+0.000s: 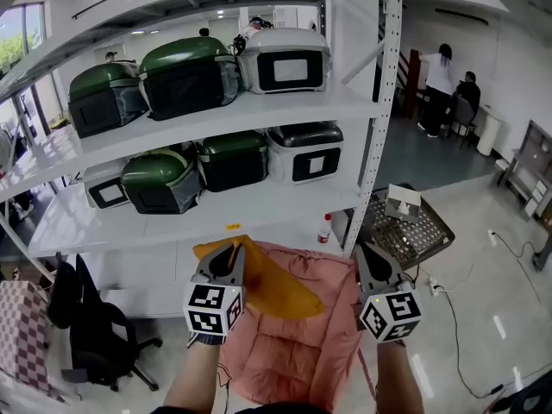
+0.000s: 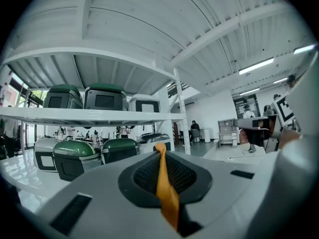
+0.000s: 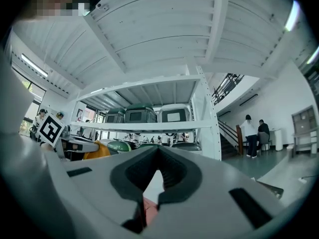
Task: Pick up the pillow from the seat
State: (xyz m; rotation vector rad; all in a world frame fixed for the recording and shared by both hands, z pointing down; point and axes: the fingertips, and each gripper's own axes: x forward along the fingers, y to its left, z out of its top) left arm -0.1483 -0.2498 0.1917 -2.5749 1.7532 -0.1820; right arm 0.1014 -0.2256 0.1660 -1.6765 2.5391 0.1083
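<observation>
Pillow, orange-yellow, thin and limp, raised by its upper left edge and hanging tilted across the upper left part of the seat, which is draped in rumpled pink fabric.

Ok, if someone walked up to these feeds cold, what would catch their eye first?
The orange fabric piece, probably the pillow, sits at the centre of the head view, pinched in the left tongs. It shows in front of a pink quilted cloth, whose edge the right tongs appear to grip. Behind them, a white shelf rack carries green and white hard cases on two levels.
</observation>
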